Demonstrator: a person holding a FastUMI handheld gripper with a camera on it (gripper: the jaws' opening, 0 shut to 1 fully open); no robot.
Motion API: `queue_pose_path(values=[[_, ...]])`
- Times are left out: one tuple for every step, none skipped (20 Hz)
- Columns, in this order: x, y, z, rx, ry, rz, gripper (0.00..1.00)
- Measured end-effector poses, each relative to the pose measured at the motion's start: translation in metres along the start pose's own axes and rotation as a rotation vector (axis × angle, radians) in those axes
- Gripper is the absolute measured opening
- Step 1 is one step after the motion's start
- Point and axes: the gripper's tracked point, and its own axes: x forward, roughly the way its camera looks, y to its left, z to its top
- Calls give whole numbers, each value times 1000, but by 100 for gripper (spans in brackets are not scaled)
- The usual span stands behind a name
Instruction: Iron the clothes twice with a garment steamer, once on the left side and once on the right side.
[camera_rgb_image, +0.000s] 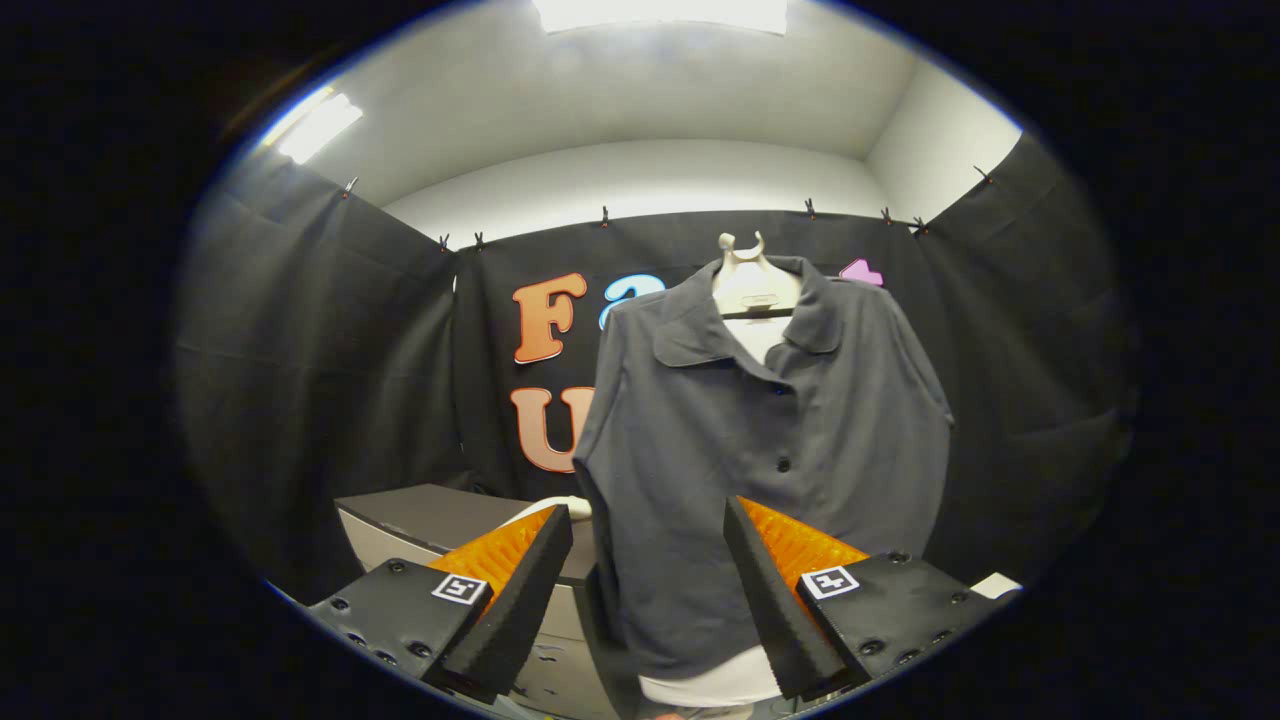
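- A dark grey collared shirt (760, 450) hangs upright on a pale mannequin-style hanger (752, 285), beyond the fingers and facing them.
- Its collar lies open; the placket is buttoned, with two dark buttons visible down the front.
- Short sleeves droop at both sides, and the fabric hangs loosely with soft folds.
- A white layer (715, 688) shows below the hem, between the spread fingers.

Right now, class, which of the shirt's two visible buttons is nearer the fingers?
The lower button, mid-chest on the shirt; the upper button sits just under the collar. The gripper is open, holding nothing, the shirt hanging beyond its fingers.
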Motion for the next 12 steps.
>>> queue_pose_path(values=[[13, 15, -1, 16, 12, 5, 98], [28, 29, -3, 28, 24, 7, 98], [43, 46, -4, 35, 36, 11, 98], [58, 62, -7, 35, 48, 19, 98], [72, 79, -11, 28, 63, 27, 99], [88, 94, -16, 18, 79, 31, 99], [106, 103, -20, 2, 95, 20, 99], [124, 112, -25, -8, 115, 11, 98], [143, 125, -31, -5, 136, 12, 98], [160, 140, -38, 9, 157, 22, 98], [180, 154, -47, 14, 169, 21, 98], [200, 162, -60, 3, 197, 4, 98]])
